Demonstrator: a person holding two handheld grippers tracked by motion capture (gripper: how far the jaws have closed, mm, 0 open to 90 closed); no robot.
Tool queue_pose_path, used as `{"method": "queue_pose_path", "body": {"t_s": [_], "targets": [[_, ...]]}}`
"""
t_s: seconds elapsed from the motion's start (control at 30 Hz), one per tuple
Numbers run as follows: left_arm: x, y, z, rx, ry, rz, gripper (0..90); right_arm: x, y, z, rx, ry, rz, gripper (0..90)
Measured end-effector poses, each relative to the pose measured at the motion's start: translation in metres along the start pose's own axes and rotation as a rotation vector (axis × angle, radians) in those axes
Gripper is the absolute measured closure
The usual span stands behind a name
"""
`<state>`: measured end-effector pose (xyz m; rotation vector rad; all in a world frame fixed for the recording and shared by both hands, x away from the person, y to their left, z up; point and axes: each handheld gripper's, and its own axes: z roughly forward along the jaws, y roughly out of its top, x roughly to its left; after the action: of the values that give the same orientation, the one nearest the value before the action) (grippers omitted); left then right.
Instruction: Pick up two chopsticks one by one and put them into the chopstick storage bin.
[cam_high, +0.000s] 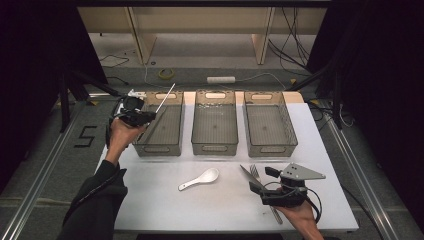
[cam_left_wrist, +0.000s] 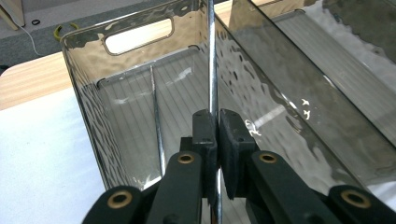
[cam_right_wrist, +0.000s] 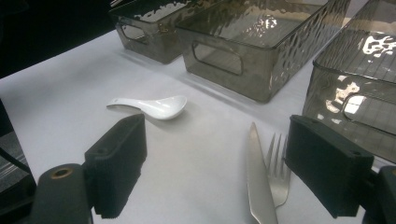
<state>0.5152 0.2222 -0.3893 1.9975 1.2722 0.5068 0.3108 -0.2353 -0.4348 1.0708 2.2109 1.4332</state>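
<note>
On the floor (cam_high: 55, 150), perhaps "5" (cam_high: 86, 136)

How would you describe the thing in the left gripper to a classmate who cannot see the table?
Find the three smoky plastic bins across the white table. Over the leftmost bin, the left gripper pinches a thin shiny metal rod, slimmer than the knife and fork.

bins (cam_high: 215, 122): 3, smoky clear plastic, in a row | metal chopsticks (cam_left_wrist: 211, 56): 2, one in the jaws, one lying inside the left bin | white spoon (cam_high: 200, 179): 1 | knife (cam_right_wrist: 259, 186): 1 | fork (cam_right_wrist: 279, 172): 1 | grippers (cam_high: 135, 116): 2
</note>
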Motion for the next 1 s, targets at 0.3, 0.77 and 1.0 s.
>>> {"method": "queue_pose_path", "body": {"t_s": [0.3,0.77,1.0], "targets": [[0.003,-0.004,0.008,-0.004,0.019,-0.008,84.9,-0.001,0.0,0.0,-0.002,0.003,0.002,21.6],[0.008,-0.013,0.017,0.008,0.033,-0.024,84.9,0.0,0.0,0.0,0.0,0.005,0.002,21.6],[0.008,-0.016,0.02,0.017,0.038,-0.025,84.8,0.001,0.0,-0.001,-0.005,0.005,-0.001,21.6]]}}
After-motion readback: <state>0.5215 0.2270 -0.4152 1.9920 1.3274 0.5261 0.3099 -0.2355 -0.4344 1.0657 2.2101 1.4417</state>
